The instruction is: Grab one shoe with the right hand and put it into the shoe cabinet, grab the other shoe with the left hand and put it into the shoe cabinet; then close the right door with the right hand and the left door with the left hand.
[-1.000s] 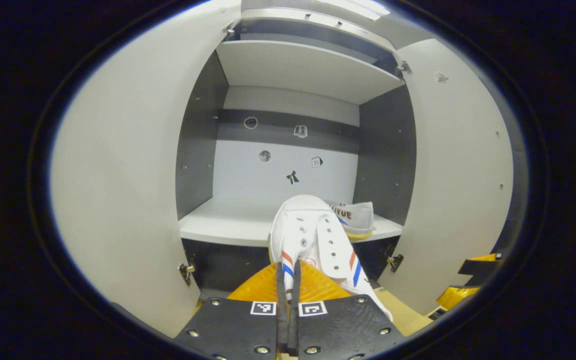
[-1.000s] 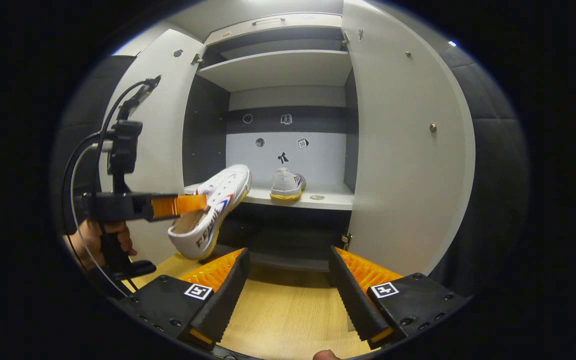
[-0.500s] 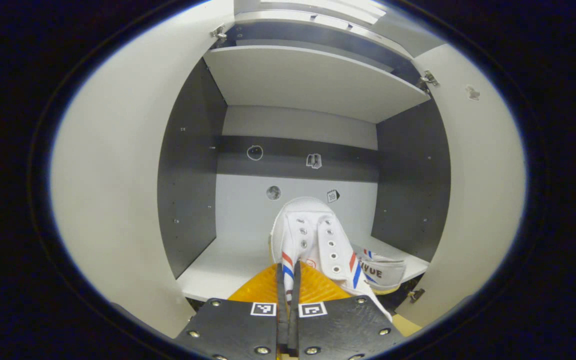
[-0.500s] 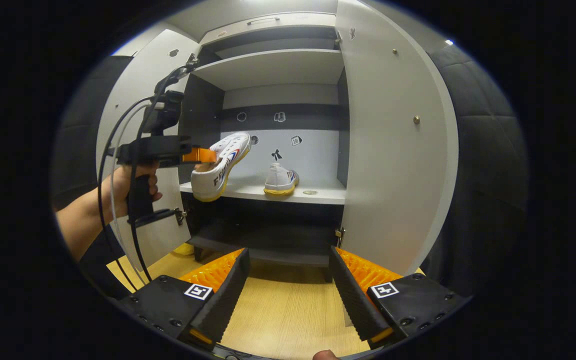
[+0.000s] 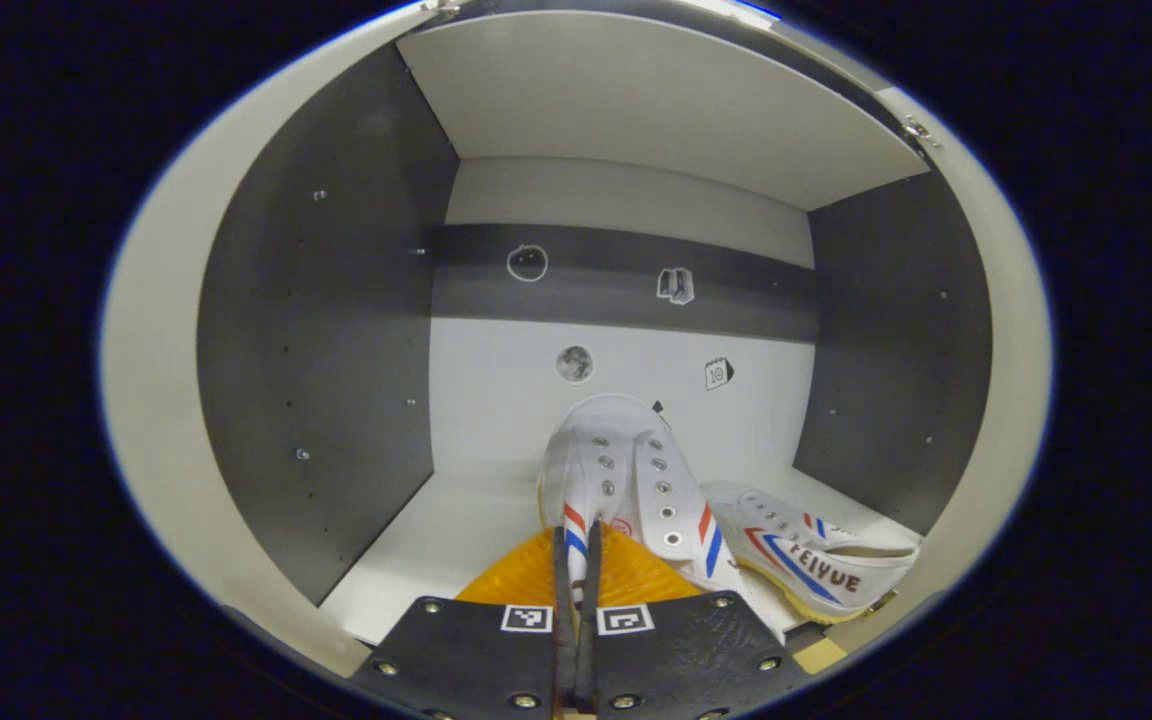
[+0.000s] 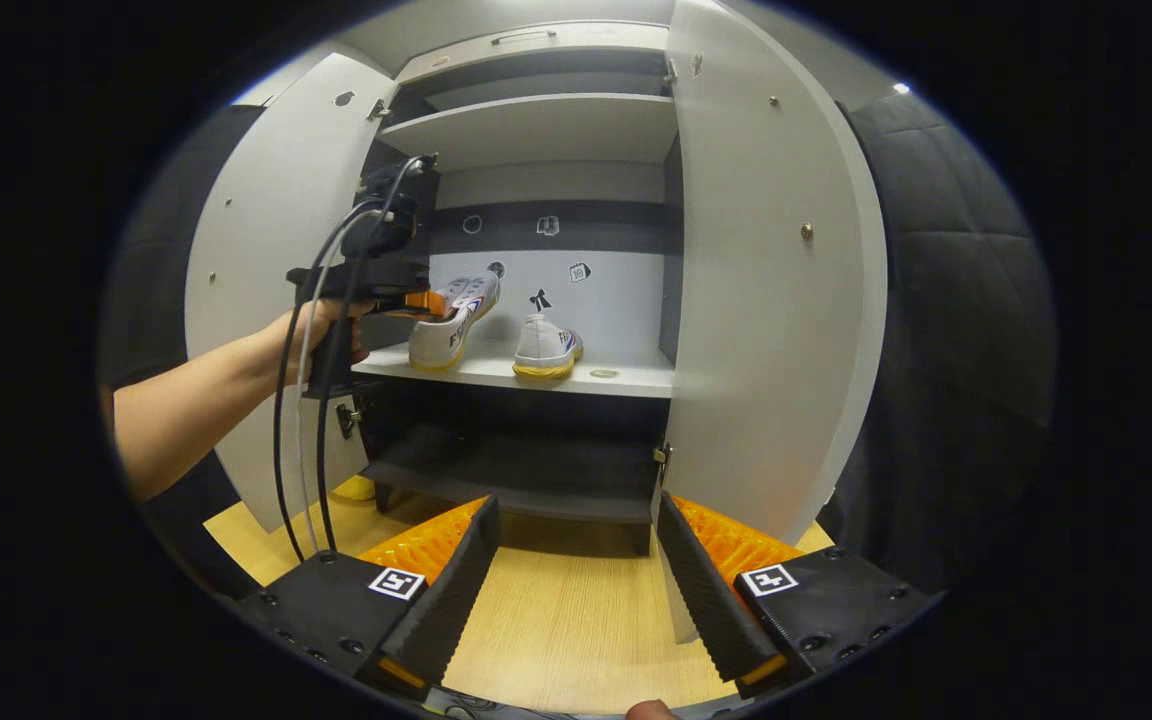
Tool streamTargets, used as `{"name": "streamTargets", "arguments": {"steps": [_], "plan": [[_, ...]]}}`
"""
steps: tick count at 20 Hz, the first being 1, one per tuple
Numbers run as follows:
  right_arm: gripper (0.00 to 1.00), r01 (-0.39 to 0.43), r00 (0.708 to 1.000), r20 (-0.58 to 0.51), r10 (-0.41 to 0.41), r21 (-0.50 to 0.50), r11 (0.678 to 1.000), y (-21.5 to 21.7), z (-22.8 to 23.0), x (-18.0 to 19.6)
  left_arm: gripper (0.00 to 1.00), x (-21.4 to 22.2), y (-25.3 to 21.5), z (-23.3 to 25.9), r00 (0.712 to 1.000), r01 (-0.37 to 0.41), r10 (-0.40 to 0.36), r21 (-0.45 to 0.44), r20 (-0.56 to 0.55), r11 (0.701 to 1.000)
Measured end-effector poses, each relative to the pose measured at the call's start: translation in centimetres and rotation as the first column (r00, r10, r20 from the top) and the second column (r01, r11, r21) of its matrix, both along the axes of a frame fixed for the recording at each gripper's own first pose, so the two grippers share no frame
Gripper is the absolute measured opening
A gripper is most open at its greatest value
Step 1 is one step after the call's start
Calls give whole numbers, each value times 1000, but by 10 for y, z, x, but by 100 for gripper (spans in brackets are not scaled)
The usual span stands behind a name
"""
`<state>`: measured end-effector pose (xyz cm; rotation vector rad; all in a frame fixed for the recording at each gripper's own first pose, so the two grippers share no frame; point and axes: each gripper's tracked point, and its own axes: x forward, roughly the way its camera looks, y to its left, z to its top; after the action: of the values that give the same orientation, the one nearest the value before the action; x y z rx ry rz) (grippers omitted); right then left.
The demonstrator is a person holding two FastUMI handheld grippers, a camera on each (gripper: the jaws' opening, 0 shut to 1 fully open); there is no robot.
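A: Left gripper view: left gripper [image 5: 576, 560], jaws clamped together on a white shoe [image 5: 626, 480], toe pointing into the shoe cabinet [image 5: 316, 330] above its middle shelf [image 5: 436, 540].
B: Second shoe [image 5: 816, 560]?
A: On that shelf, right front corner.
B: Right gripper view?
A: Right gripper [image 6: 576, 570], jaws wide apart, holding nothing, outside the cabinet. Both doors open.

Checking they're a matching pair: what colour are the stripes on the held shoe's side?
Red and blue diagonal stripes on the white held shoe, clearest in the left gripper view.
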<state>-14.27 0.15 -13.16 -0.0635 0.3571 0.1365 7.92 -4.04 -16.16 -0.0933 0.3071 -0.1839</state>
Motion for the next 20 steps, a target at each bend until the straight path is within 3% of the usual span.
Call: {"name": "streamTargets", "arguments": {"steps": [1, 7, 9, 11, 14, 16, 17, 18, 20], "plan": [[99, -1, 1000, 1, 1, -2, 1000, 0, 0, -3, 1, -1, -2, -2, 1000, 4, -4, 4, -30, 1000], [99, -19, 1000, -1, 19, 16, 1000, 3, -2, -3, 1, 3, 0, 0, 997, 29, -25, 41, -79, 999], [99, -39, 999, 2, 39, 25, 999, 5, -1, -2, 7, 1, 2, 8, 998, 28, -24, 54, -61, 998], [99, -63, 998, 3, 63, 30, 998, 7, -2, -1, 40, 6, 21, 29, 999, -43, 42, 132, 16, 990], [99, -104, 994, 17, 104, 54, 993, 11, 1, 0, 92, -25, 19, 54, 997, -42, 33, 138, 66, 989], [99, -128, 991, 45, 125, 63, 990, 12, 6, 1, 90, -53, 24, 74, 991, -65, 48, 139, 126, 988], [94, -133, 990, 59, 129, 64, 989, 12, 8, 1, 91, -70, 26, 83, 987, -74, 54, 133, 151, 988], [99, -137, 989, 72, 132, 65, 988, 12, 11, 1, 91, -87, 28, 92, 983, -82, 61, 122, 173, 989], [99, -137, 987, 91, 131, 64, 989, 11, 17, -1, 91, -123, 33, 107, 976, -86, 65, 93, 208, 992]]}}
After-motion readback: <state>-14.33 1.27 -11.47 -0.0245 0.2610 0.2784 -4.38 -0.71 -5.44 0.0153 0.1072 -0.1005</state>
